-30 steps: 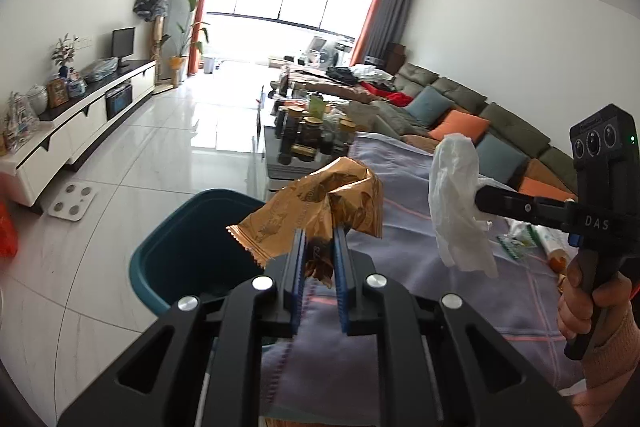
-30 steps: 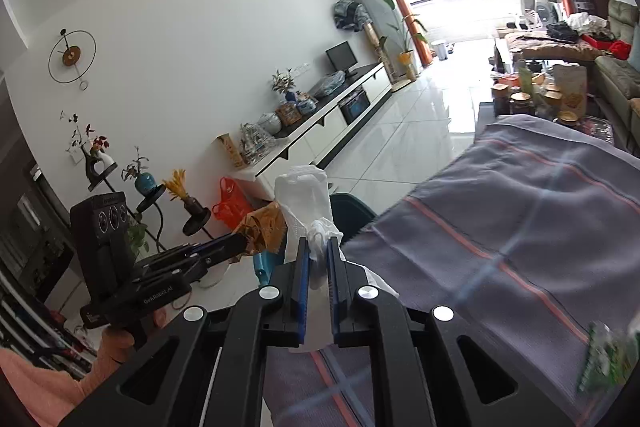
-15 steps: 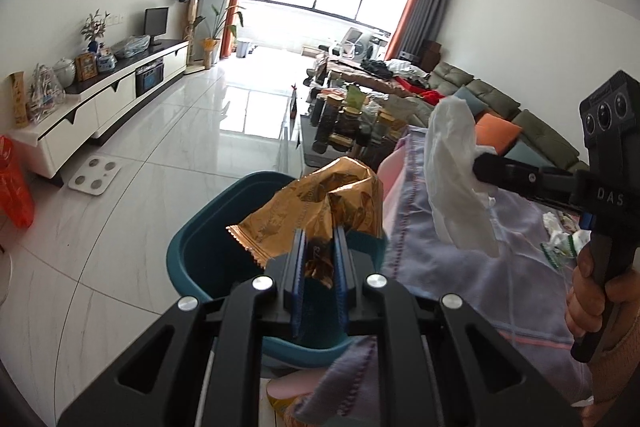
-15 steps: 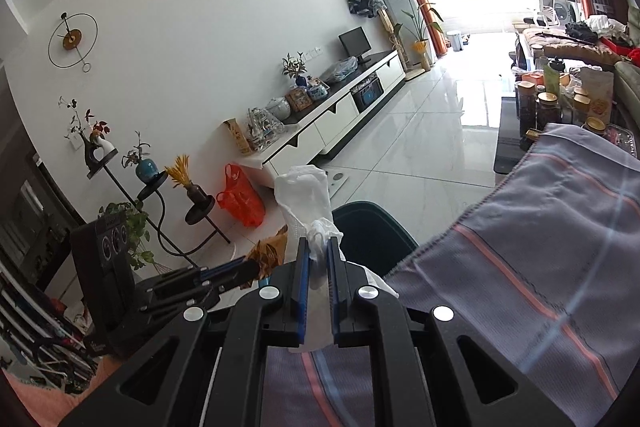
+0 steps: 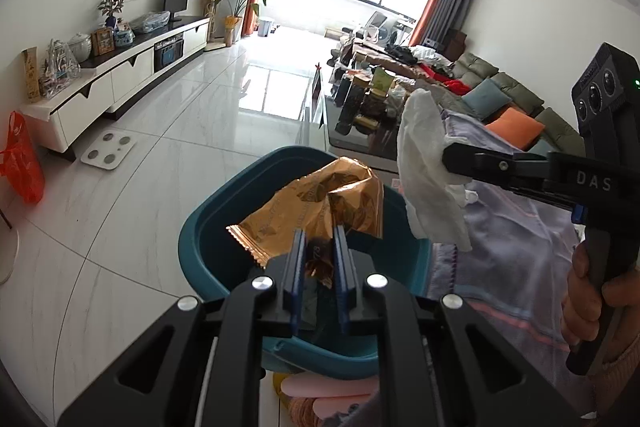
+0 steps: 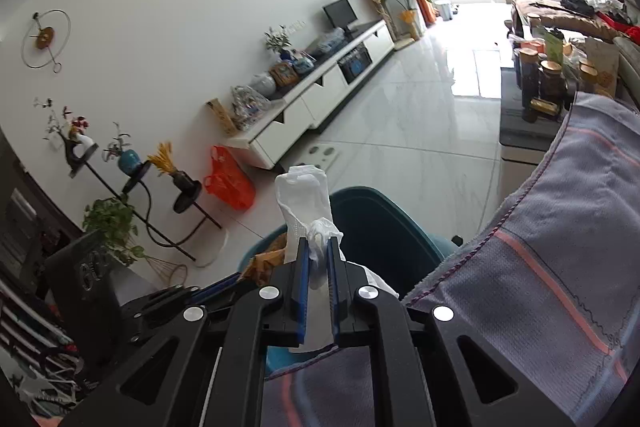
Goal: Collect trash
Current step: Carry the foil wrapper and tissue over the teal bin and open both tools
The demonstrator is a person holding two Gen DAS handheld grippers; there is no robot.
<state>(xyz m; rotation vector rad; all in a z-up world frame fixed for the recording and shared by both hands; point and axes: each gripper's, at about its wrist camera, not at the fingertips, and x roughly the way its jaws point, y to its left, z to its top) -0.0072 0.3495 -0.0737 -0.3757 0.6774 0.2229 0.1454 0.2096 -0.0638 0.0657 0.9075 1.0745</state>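
- Left wrist view: left hand-held gripper [image 5: 319,247] is clamped on a crumpled gold snack wrapper [image 5: 320,203], which hangs right over the mouth of the teal bin [image 5: 200,247] on the floor.
- To the right of the bin, the right hand-held gripper [image 5: 450,163] pinches a white tissue [image 5: 428,187]; the tissue hangs above the bin's right rim, by the edge of the grey striped cloth [image 5: 520,247] covering the desk.
- Judgement: the wrapper looks ready to drop. Letting go only once its whole width is inside the rim should keep it off the floor.
- Right wrist view: right hand-held gripper [image 6: 318,259] is closed on the tissue [image 6: 306,203], with the bin [image 6: 380,227] just beyond and below it, left of the cloth [image 6: 540,287].
- Left of the bin's near rim, the left hand-held gripper [image 6: 236,281] and a bit of wrapper [image 6: 266,259] show.
- Judgement: the tissue is light and may drift, so bring it further over the bin's centre and lower before releasing.
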